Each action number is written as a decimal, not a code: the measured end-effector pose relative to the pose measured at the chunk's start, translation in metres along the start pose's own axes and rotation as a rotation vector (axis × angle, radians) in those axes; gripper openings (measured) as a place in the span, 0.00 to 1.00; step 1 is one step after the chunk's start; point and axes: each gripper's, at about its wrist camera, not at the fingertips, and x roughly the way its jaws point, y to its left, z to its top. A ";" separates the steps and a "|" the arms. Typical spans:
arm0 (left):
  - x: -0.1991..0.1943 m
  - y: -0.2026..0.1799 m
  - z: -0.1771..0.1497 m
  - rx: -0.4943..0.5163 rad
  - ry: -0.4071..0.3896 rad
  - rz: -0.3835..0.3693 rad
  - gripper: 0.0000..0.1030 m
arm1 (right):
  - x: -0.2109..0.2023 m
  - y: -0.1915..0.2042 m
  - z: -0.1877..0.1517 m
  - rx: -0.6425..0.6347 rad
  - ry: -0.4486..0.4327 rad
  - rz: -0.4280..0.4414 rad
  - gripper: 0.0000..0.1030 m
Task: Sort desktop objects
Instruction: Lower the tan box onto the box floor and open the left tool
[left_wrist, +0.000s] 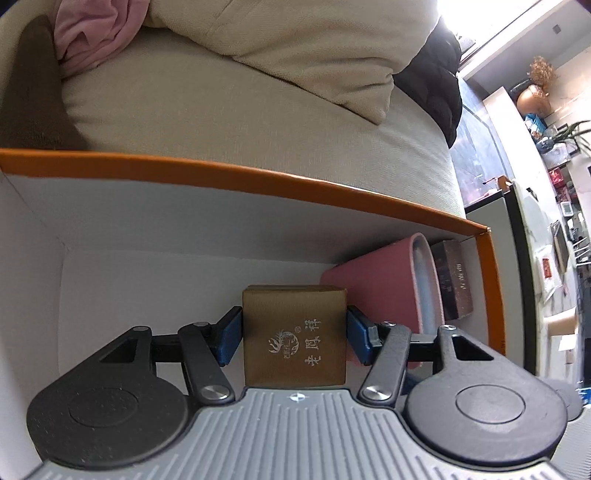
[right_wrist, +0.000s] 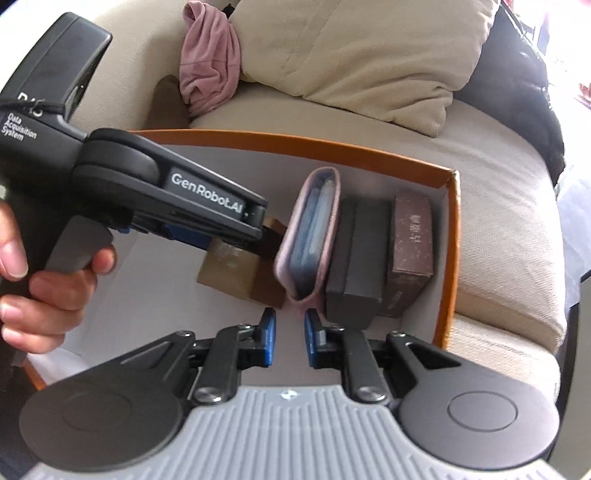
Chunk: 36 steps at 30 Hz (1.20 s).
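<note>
Nearest the left wrist lens, the left gripper (left_wrist: 294, 334) has its blue fingers (left_wrist: 229, 334) pinching a small brown box (left_wrist: 294, 338) by its two sides, low inside the orange-rimmed tray (left_wrist: 258, 177). Silver Chinese characters and a round emblem are stamped on the box face; they are too stylised to read with confidence.

At 3 o'clock from the box stands a pink pouch (left_wrist: 373, 291), touching or just beside it, then a dark speckled box (left_wrist: 452, 280) bearing small unreadable characters. The right wrist view also shows a black box (right_wrist: 356, 258) between pouch and speckled box.

The right gripper (right_wrist: 289, 341) hovers at 6 o'clock of the row, fingers parted and holding nothing. The left tool's body reads "GenRobot.AI" and "Data Acquisition System".

Judging by the row, three items are sorted and the fourth is not yet released; whether more remain cannot be told.
</note>
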 end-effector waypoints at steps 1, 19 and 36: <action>0.000 0.001 0.000 -0.006 0.003 -0.005 0.66 | 0.000 0.000 0.000 0.003 0.006 0.012 0.18; -0.024 0.009 0.000 0.002 -0.074 -0.003 0.58 | 0.034 0.031 0.022 0.051 0.067 0.066 0.18; 0.022 0.032 -0.006 -0.158 0.026 -0.110 0.74 | 0.039 0.017 0.017 0.093 0.068 0.032 0.18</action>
